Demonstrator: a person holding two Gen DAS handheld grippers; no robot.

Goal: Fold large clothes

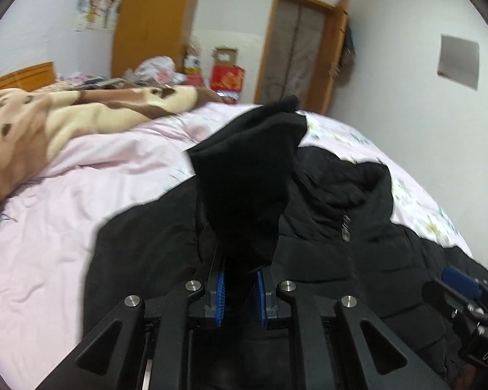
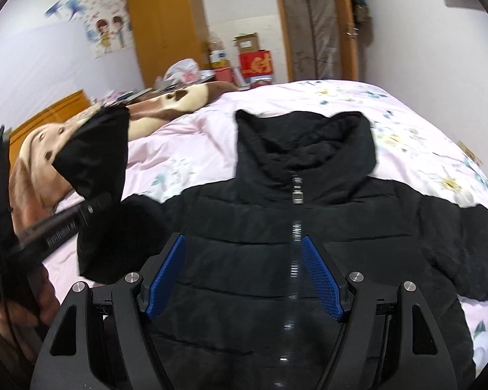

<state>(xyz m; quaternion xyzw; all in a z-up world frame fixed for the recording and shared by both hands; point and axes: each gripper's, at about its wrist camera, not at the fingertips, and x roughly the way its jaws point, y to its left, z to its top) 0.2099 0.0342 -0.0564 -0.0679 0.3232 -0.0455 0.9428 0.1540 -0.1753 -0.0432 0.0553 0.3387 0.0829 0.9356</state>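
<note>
Black puffer jacket (image 2: pixel 276 227) is laid front-up, zipped, on the pink quilt (image 2: pixel 185 136). Its sleeve (image 1: pixel 247 169) is pinched in the clamped left gripper (image 1: pixel 240 289) and held raised, presumably to be folded across the chest. Right gripper (image 2: pixel 244 276) is held spread above the zip, nothing gripped.

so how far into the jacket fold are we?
Done: black jacket lies flat, zipped, front up on the bed. In hand: left gripper is shut on one sleeve, lifted. Right gripper open, empty. Left: both sleeves in, body folded.
</note>
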